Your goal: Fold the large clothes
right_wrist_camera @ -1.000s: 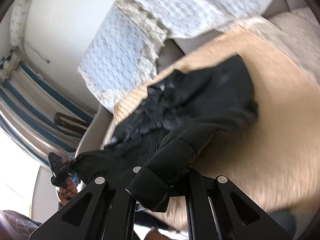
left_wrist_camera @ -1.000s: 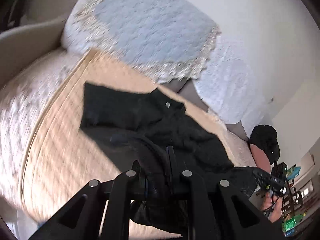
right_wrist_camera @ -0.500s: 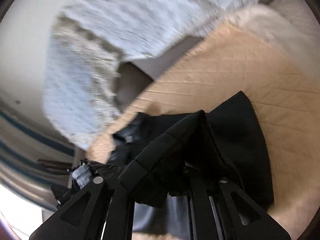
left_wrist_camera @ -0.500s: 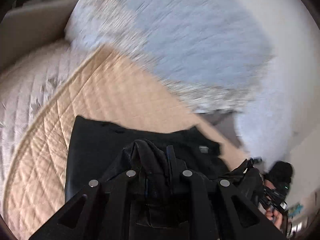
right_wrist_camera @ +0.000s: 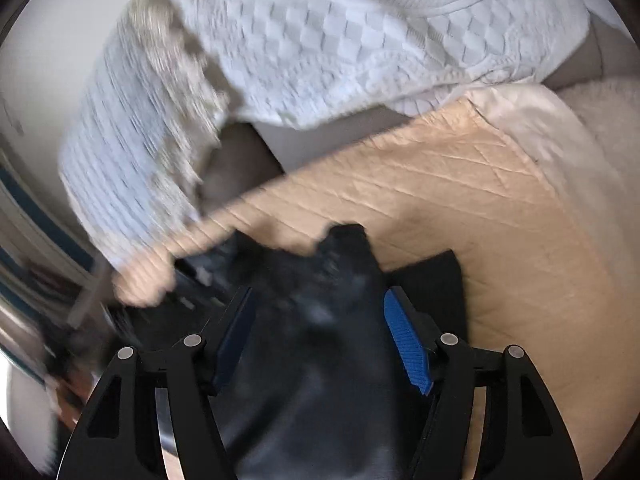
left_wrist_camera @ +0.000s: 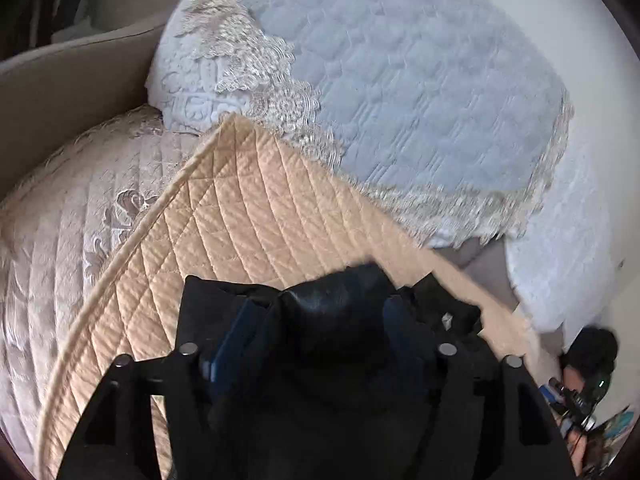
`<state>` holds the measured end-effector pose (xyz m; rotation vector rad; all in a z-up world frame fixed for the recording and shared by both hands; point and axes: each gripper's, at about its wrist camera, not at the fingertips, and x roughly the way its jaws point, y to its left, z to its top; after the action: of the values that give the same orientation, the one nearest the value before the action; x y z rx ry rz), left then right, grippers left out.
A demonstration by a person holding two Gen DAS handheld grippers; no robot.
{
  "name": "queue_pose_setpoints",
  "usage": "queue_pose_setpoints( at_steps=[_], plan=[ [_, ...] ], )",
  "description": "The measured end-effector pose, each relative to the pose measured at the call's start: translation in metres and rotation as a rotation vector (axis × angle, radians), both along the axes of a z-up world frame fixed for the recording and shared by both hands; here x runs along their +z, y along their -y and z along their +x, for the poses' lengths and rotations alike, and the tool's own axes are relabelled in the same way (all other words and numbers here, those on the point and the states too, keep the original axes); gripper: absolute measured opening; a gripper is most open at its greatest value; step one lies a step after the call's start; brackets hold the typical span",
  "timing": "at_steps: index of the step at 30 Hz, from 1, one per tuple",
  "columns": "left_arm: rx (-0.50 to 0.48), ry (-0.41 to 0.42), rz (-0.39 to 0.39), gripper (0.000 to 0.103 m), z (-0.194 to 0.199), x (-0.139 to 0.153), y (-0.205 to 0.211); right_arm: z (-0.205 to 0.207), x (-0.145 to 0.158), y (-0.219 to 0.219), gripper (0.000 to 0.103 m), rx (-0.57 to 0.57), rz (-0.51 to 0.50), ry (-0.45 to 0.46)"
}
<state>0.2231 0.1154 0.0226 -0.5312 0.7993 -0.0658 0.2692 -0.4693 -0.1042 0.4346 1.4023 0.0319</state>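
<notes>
One fold looks done: a part of the black top (left_wrist_camera: 320, 308) has been laid over the rest of it on the tan mat (left_wrist_camera: 248, 232), but it is still lumpy, so I think more folds and some smoothing are left. The left claw (left_wrist_camera: 316, 344) has just been opening and now stands wide, with a hump of the top lying loose between its blue pads (left_wrist_camera: 236, 332). The right claw (right_wrist_camera: 324, 340) has just opened wide too, and the top sits between and below it, let go.
</notes>
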Motion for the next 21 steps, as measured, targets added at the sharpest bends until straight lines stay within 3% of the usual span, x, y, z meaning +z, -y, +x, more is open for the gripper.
queue_pose_setpoints(
  at_steps=[4, 9, 10, 11, 12, 13, 14, 18, 21],
  plan=[
    [-0.106, -0.137, 0.089, 0.070, 0.032, -0.025, 0.019, 0.008, -0.026, -0.008, 0.067, 0.083, -0.093, -0.082],
    [-0.162, -0.203, 0.200, 0.067, 0.055, -0.040, 0.037, 0.018, -0.047, -0.014, 0.066, 0.141, -0.135, -0.202],
    [-0.173, -0.213, 0.229, 0.056, 0.056, -0.043, 0.043, 0.021, -0.047, -0.017, 0.047, 0.161, -0.151, -0.208],
    [-0.188, -0.224, 0.264, 0.047, 0.058, -0.044, 0.047, 0.022, -0.045, -0.020, 0.006, 0.183, -0.169, -0.202],
    [-0.203, -0.225, 0.301, 0.029, 0.059, -0.044, 0.053, 0.023, -0.042, -0.022, 0.003, 0.192, -0.174, -0.194],
    [-0.211, -0.213, 0.316, 0.011, 0.057, -0.041, 0.055, 0.024, -0.035, -0.026, 0.003, 0.203, -0.175, -0.170],
    [-0.222, -0.192, 0.316, 0.007, 0.055, -0.036, 0.058, 0.027, -0.030, -0.029, 0.002, 0.216, -0.180, -0.145],
    [-0.174, -0.024, 0.280, 0.004, 0.043, -0.001, 0.049, 0.037, -0.001, -0.023, 0.002, 0.153, -0.202, -0.014],
    [-0.109, 0.037, 0.234, 0.004, 0.050, 0.007, 0.037, 0.040, -0.006, -0.007, 0.002, 0.071, -0.231, 0.012]
  ],
)
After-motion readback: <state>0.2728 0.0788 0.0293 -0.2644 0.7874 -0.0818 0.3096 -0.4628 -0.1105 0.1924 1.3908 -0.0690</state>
